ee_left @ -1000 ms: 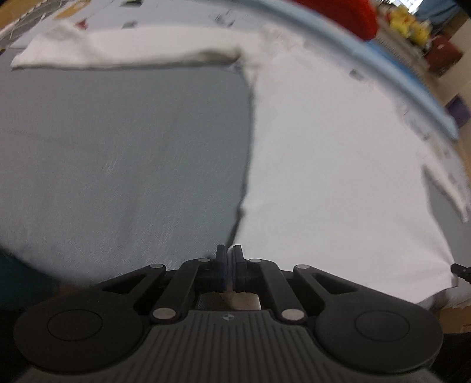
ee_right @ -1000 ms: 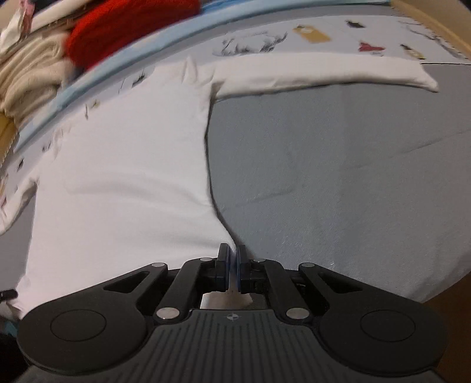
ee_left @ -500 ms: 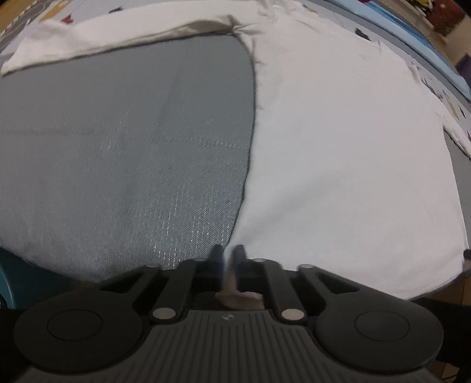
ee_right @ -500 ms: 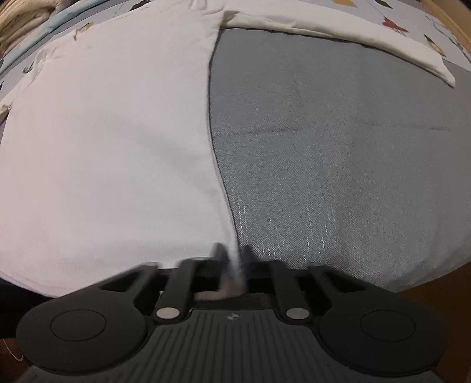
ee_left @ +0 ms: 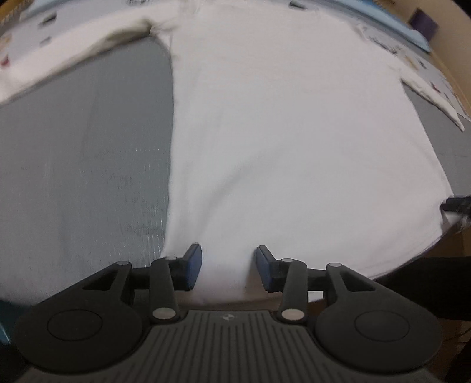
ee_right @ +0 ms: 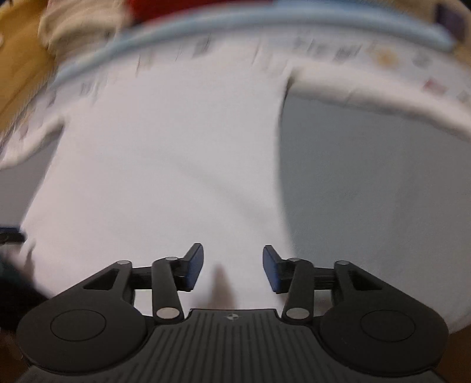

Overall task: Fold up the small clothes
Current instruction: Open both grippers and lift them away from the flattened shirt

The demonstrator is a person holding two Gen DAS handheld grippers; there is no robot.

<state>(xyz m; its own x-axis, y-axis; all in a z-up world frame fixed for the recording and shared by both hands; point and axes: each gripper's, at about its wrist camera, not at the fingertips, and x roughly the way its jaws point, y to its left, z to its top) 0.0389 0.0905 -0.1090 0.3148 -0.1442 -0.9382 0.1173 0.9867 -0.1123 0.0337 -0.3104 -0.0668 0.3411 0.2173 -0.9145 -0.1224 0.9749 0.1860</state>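
From the left wrist view, a white long-sleeved cotton shirt (ee_left: pixel 288 141) lies spread flat on a grey woven cloth-covered surface (ee_left: pixel 82 165), its body smooth, one sleeve running off to the upper left and the other to the right. The left tongs (ee_left: pixel 229 266) have just been opening; their blue pads (ee_left: pixel 194 265) now stand apart over the shirt's lower hem corner, with the fabric lying between them but not pinched. At the right edge a dark tip of the other tool (ee_left: pixel 456 203) shows at the opposite hem corner. From the right wrist view, which is blurred, the same white shirt (ee_right: pixel 164 165) fills the middle, one sleeve stretching right across the grey surface (ee_right: pixel 368 191). The right tongs (ee_right: pixel 233 266) have likewise just been opening and stand apart over the hem, gripping nothing. Beyond lie a pale blue printed sheet (ee_right: pixel 206 23) and a red heap (ee_right: pixel 182 6).
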